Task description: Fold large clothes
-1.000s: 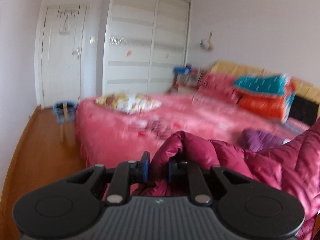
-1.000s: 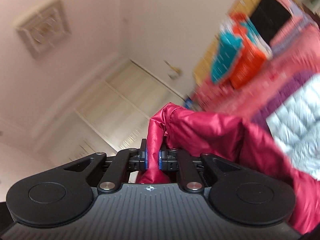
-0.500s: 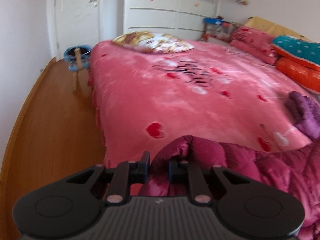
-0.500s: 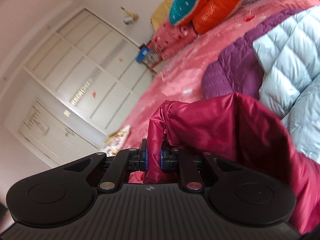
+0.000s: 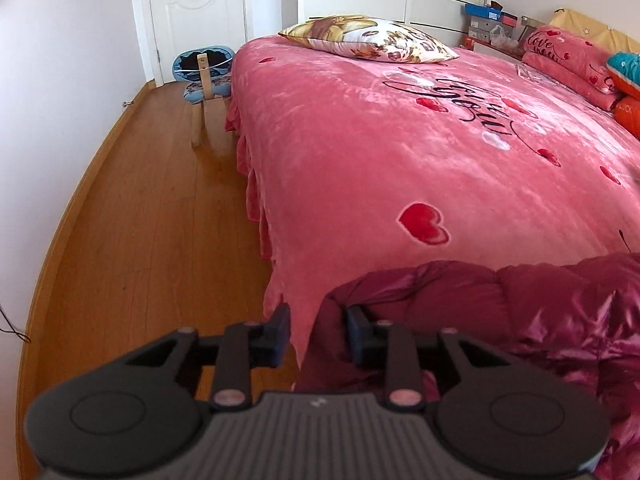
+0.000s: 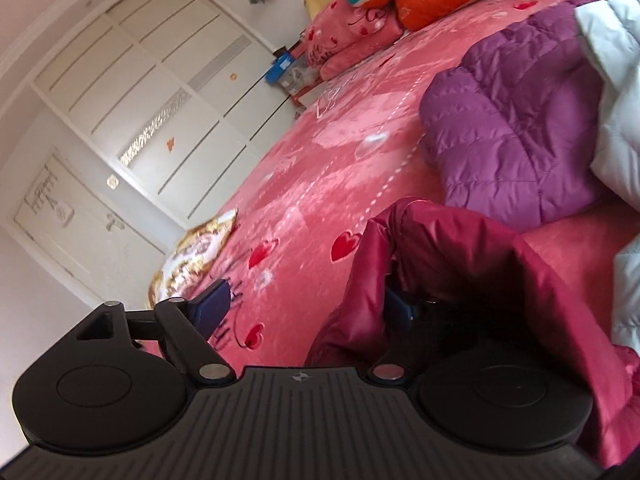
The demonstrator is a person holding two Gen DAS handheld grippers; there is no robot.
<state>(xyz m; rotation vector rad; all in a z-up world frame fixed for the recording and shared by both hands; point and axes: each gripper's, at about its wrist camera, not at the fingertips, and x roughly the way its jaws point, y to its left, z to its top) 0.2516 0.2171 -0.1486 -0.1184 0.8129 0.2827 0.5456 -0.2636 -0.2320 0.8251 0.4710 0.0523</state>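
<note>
Jacket (image 5: 520, 312) | lies lengthwise along near bed (image 5: 360, 160) edge | jaws parted

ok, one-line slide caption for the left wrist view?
Left gripper open beside the dark red puffer jacket lying at the edge of the pink bed.

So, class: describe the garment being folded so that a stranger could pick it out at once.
Start at the big pink heart-print bedspread. Three puffy quilted jackets lie on it, towards one side. Ours is the shiny dark-red down jacket at the bed's near edge, glossier than the matte purple quilted jacket and pale blue-white one behind it.
</note>
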